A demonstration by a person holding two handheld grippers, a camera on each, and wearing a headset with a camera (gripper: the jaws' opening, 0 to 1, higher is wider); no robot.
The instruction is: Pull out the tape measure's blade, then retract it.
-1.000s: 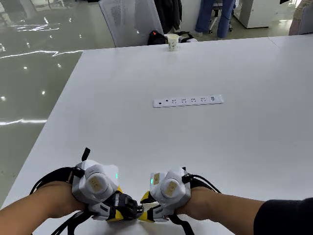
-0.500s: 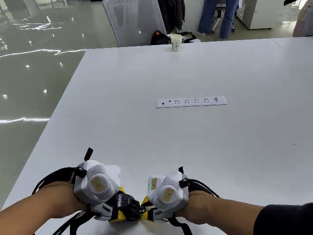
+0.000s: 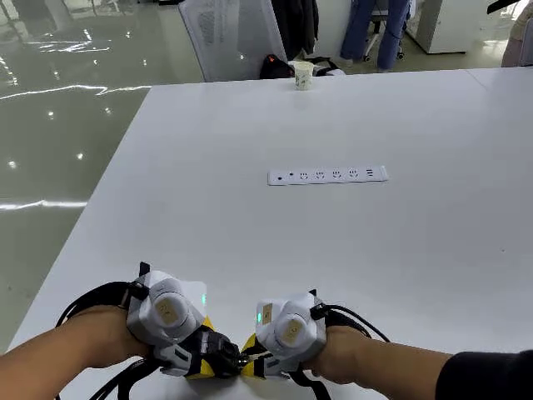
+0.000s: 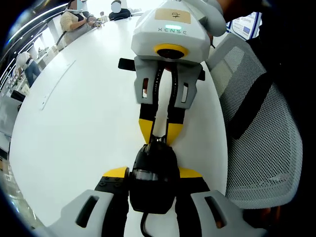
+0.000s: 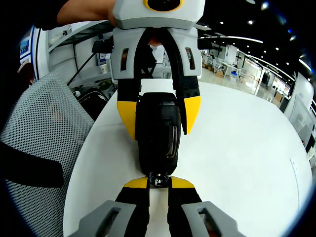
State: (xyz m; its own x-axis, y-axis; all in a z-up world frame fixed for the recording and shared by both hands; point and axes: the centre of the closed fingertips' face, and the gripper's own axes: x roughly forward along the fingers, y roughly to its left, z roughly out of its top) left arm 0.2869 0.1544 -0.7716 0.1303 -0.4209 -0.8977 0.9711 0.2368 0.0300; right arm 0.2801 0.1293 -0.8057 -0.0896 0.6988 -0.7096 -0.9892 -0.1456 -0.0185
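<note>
Gripping tape measure [image 5: 158, 131]: left hand-held gripper [image 4: 153, 173]

Power strip [image 3: 327, 176] on table [image 3: 416, 250] (cup [image 3: 304, 75] behind)

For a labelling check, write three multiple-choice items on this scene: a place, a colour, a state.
1. Where does the paper cup stand? A. at the table's far edge B. between the claws C. on the floor
2. What colour is the tape measure's case? A. red B. black C. white
3. How is the left claw? A. open B. shut on the tape measure C. shut on a cable
Answers: A, the head view shows it at the far edge. B, the case looks black in both gripper views. B, its jaws clamp the case's sides.
</note>
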